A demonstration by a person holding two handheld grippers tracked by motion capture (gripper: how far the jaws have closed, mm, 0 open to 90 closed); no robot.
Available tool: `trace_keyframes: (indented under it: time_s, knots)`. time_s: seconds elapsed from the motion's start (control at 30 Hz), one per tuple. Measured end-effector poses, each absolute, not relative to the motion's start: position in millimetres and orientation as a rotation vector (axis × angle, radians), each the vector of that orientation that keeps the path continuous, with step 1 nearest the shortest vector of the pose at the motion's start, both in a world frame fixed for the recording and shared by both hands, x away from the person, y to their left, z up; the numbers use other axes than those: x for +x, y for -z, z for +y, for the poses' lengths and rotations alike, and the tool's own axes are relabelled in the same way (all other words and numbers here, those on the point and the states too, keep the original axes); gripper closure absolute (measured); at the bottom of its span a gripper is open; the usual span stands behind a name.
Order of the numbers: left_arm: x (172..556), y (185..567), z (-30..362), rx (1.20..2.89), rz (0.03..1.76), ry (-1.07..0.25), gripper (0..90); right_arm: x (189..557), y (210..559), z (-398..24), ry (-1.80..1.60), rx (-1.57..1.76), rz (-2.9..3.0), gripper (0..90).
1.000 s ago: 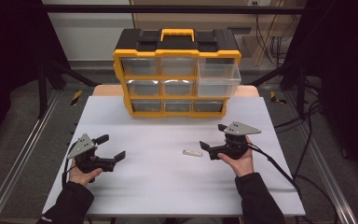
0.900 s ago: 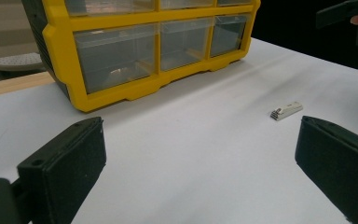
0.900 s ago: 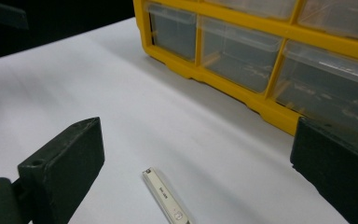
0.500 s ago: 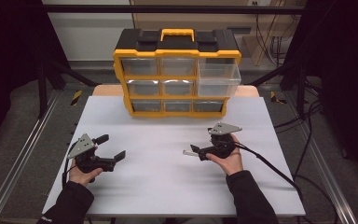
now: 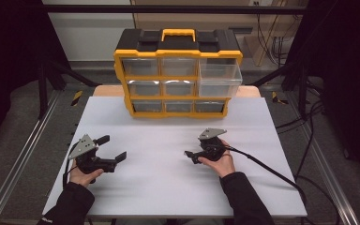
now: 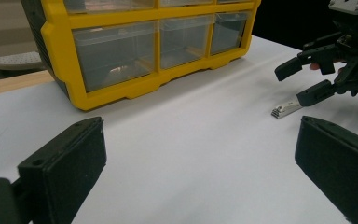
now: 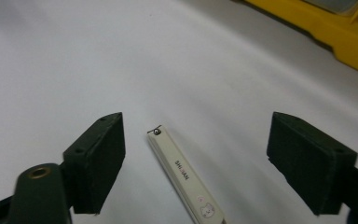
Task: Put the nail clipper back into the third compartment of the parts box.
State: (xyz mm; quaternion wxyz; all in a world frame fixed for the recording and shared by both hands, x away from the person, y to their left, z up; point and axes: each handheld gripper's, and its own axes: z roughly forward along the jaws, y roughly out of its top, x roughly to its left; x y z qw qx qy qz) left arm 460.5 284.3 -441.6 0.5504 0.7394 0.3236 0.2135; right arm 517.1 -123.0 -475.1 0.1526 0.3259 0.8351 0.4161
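1. The nail clipper (image 7: 186, 179) lies flat on the white counter (image 5: 168, 187), in front of the yellow drawer organizer (image 5: 178, 70) and well apart from it — a slim, pale bar with a small metal pin at its far end.

2. Handling, as a judgement: it looks light, stiff and smooth, so it could skid or pivot on the counter if only one pad meets it first. It sits low, leaving little height to pinch. The long sides near the middle look like the best hold, with the pads square across its width.

3. The right gripper (image 5: 198, 154) sits low over the clipper, which lies between its jaws in the right gripper view. The jaws have just been closing but are wide of it on both sides, with neither pad touching — nothing is held.

4. The left gripper (image 5: 108, 151) rests at the counter's left, jaws spread wide and empty, well apart from the clipper.
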Motion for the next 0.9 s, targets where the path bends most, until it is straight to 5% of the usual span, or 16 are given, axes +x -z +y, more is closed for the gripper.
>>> trace_keyframes:
  time_s: [0.53, 0.9]
  knots:
    - [460.5, 442.0, 284.5, 1.749, 0.768, -0.506, 1.8, 519.1, 489.7, -118.0, -1.147, 0.915, 2.489, 57.3]
    - [460.4, 442.0, 284.4, 1.75, 0.766, -0.506, 1.9, 518.3, 489.3, -118.5, -1.136, 0.892, 2.509, 69.0]
